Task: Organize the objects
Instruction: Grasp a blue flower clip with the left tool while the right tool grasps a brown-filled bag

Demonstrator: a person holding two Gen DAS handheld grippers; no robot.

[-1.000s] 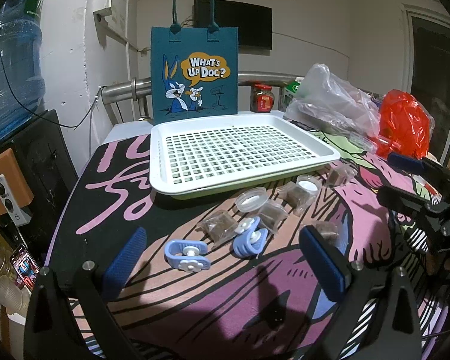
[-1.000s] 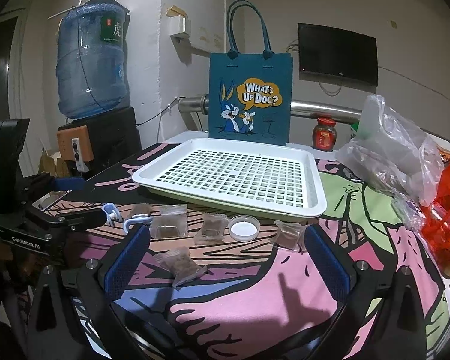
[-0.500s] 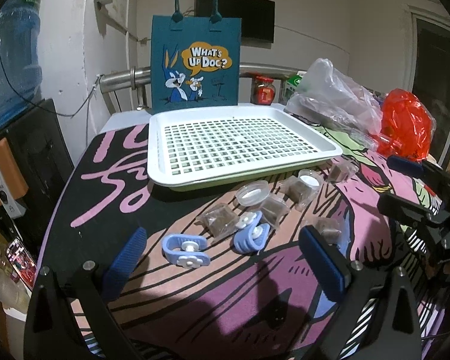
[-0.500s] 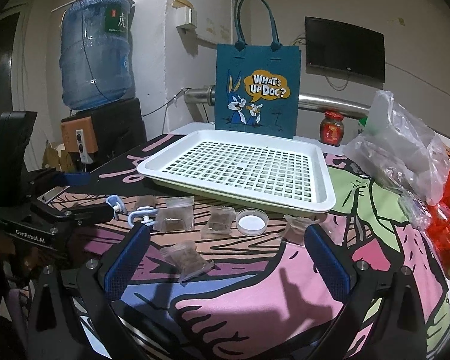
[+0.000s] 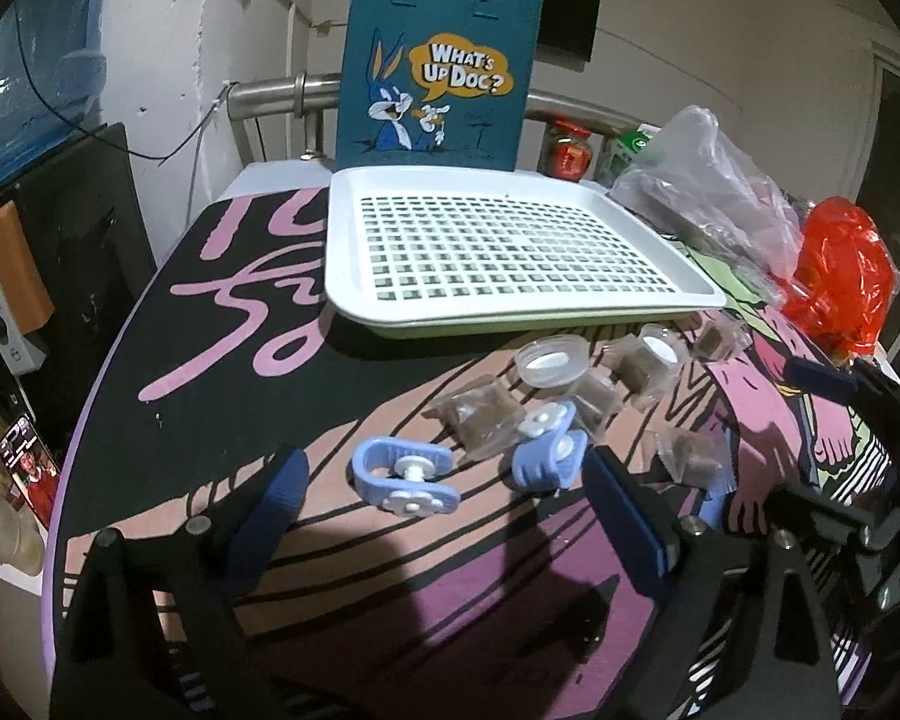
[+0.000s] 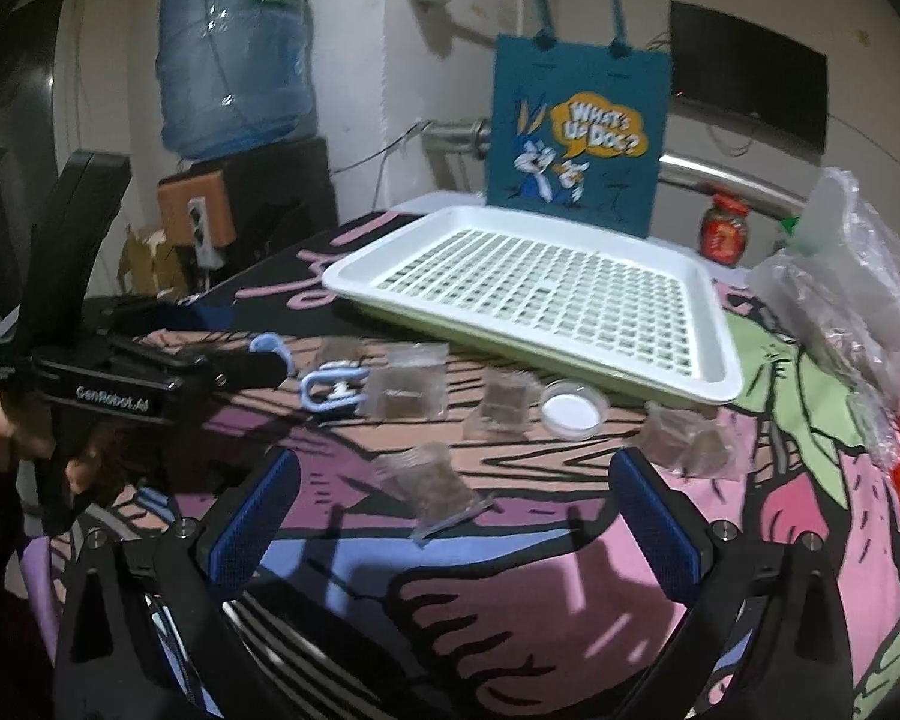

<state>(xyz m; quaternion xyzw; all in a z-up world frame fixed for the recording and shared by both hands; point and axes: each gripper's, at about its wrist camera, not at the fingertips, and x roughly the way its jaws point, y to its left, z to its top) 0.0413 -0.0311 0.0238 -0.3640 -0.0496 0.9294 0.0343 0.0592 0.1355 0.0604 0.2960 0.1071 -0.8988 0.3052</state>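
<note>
The small things to be organized lie scattered on the tabletop [image 5: 222, 396] in front of the white perforated tray [image 5: 510, 240], at its 6 o'clock edge, and the tray holds nothing yet. Nearest the left tongs [image 5: 444, 498] lies a blue plastic clip [image 5: 399, 471], flat on its side; a second blue clip [image 5: 549, 450] stands tilted at about 2 o'clock from it. These look light and stiff, with smooth rounded plastic that could slip, so a grip across the two long bars seems safest. Just beyond lie several clear sachets of brown stuff [image 5: 480, 417], soft, thin and crinkly; I judge they need a pinch at the filled middle or a sealed edge, close to the cloth. Two shallow round dishes [image 5: 552, 360] sit near the tray's rim, light and probably brittle.

The left tongs hold nothing; their jaws have just been closing a little but stand wide, the first clip lying between and ahead of the pads without touching them. The right tongs [image 6: 450, 510] are also wide apart and empty, with one loose sachet [image 6: 429, 486] lying between the pads.

Around: a teal tote bag [image 5: 438, 72] stands at 12 o'clock behind the tray, a clear plastic bag [image 5: 708, 192] and a red bag [image 5: 840, 276] crowd 2 o'clock. The things lie close together, so the second clip touching a sachet may drag it along.
</note>
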